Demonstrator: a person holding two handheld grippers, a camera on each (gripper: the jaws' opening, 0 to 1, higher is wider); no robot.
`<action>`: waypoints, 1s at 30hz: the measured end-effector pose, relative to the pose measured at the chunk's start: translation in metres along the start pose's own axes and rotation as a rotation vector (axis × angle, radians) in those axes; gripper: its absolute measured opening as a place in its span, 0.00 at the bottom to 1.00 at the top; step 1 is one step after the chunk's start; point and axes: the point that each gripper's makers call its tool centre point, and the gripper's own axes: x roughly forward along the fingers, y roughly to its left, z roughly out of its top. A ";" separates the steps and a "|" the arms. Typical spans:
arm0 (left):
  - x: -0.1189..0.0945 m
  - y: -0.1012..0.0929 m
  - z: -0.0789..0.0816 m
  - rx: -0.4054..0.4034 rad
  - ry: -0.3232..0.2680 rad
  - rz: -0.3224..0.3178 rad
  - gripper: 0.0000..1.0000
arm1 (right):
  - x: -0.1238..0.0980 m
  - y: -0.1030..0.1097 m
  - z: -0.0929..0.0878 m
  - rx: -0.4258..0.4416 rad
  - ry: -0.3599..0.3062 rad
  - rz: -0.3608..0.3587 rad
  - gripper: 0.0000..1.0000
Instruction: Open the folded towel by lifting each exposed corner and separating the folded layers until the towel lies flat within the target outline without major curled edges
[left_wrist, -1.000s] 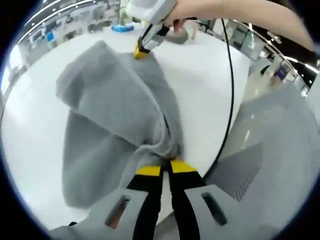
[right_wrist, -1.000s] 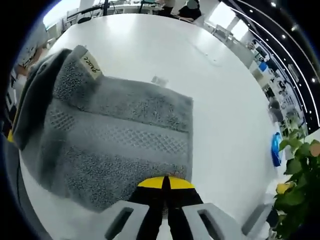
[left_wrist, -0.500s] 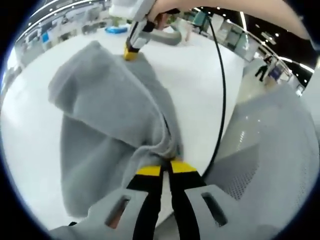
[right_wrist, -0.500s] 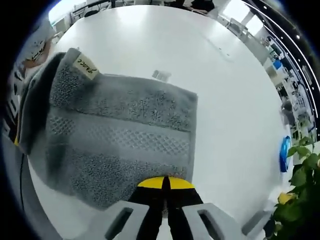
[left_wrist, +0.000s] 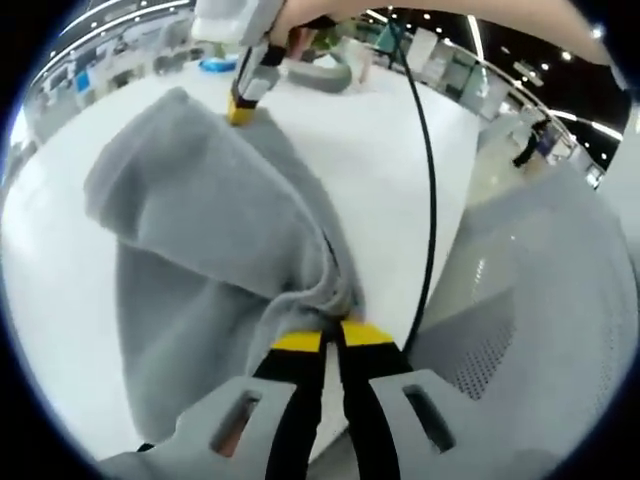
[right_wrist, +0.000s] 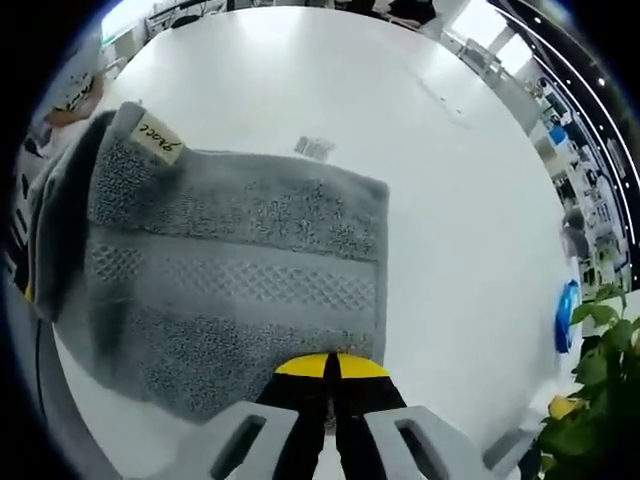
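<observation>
Both grippers are pinching the grey towel (left_wrist: 215, 225) at opposite ends over the white table (right_wrist: 300, 80).

From the left gripper view, the left gripper (left_wrist: 333, 335) has its yellow-tipped jaws pressed together on a bunched fold of the towel, near the table edge, and the cloth rises from there in a loose, draped ridge toward the far side. At that far end the right gripper (left_wrist: 240, 108), held in a person's hand (left_wrist: 320, 10), has its yellow tips closed on the towel's edge, with a black cable (left_wrist: 432, 180) hanging down from it across the table. From the right gripper view, the right gripper (right_wrist: 331, 366) is clamped on the near edge of the towel, which spreads ahead showing a woven band and a small cream label (right_wrist: 160, 140) at its far corner. A small grey mark (right_wrist: 313, 148) sits on the table just beyond the towel.
</observation>
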 end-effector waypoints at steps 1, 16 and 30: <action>0.000 0.000 0.000 0.002 -0.002 -0.001 0.04 | 0.000 0.000 0.000 0.000 -0.002 0.000 0.00; 0.005 -0.003 0.005 0.084 -0.016 0.008 0.04 | 0.005 -0.007 0.007 -0.061 0.027 0.036 0.00; 0.021 -0.015 0.017 0.095 -0.078 -0.055 0.04 | 0.008 -0.015 0.014 -0.063 -0.020 0.029 0.00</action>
